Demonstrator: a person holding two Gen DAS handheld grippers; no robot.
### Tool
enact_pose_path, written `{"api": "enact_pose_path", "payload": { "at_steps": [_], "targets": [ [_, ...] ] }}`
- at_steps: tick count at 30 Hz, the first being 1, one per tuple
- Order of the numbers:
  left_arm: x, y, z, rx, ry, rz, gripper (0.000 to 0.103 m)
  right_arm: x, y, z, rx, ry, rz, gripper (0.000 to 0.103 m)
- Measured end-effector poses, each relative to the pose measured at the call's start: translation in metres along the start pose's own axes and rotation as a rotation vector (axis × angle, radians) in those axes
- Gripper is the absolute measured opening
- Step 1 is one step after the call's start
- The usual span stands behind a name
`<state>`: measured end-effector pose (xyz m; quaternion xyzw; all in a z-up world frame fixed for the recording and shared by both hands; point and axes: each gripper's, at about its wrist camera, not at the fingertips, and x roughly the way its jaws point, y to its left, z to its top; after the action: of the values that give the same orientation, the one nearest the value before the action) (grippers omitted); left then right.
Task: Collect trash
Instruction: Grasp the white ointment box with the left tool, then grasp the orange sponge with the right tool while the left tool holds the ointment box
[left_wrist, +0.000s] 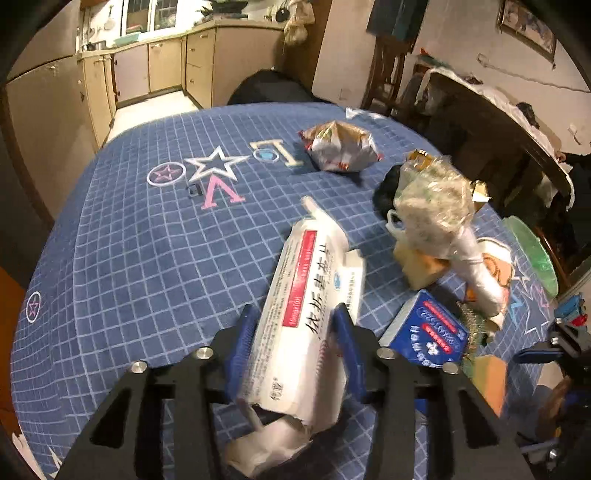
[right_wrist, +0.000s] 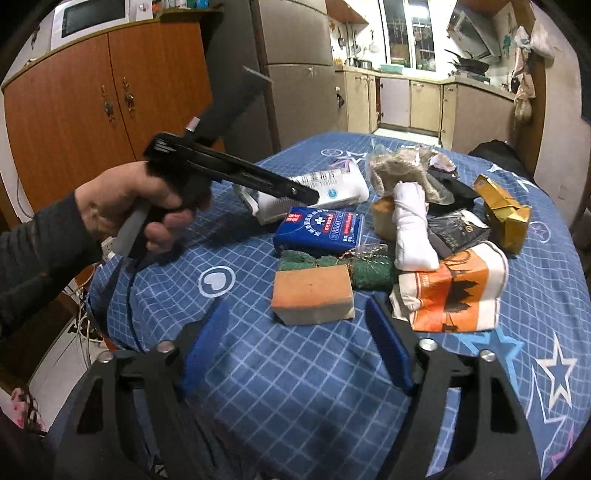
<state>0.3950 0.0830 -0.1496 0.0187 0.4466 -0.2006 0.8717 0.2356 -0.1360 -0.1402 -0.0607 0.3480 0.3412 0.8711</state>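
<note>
While the white medicine box (left_wrist: 306, 314) lies on the blue checked tablecloth (left_wrist: 147, 258) with its torn end nearest the camera, the left gripper (left_wrist: 295, 332) is clamped on it, a blue pad pressing each long side. Just beside it lies a blue packet (left_wrist: 424, 332), with wrappers, bags and an orange sponge (right_wrist: 314, 295) heaped nearby. Over that sponge the right gripper (right_wrist: 295, 332) hangs, jaws apart and empty.
</note>
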Motion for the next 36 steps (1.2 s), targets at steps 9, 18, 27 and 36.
{"api": "enact_pose_path", "payload": {
  "at_steps": [9, 18, 27, 36],
  "targets": [
    [-0.028, 0.005, -0.025, -0.049, -0.068, 0.062, 0.031, 0.029, 0.001, 0.010, 0.002, 0.062, -0.046, 0.067],
    [-0.068, 0.006, -0.044, -0.072, -0.175, 0.120, 0.030, 0.030, 0.005, 0.003, 0.018, 0.063, -0.105, 0.048],
    [-0.138, -0.052, -0.065, -0.058, -0.360, 0.184, 0.030, -0.058, 0.000, 0.012, 0.093, -0.121, -0.243, 0.047],
    [-0.171, -0.155, -0.051, 0.052, -0.470, 0.158, 0.030, -0.140, -0.041, 0.016, 0.201, -0.222, -0.399, 0.047]
  ]
}}
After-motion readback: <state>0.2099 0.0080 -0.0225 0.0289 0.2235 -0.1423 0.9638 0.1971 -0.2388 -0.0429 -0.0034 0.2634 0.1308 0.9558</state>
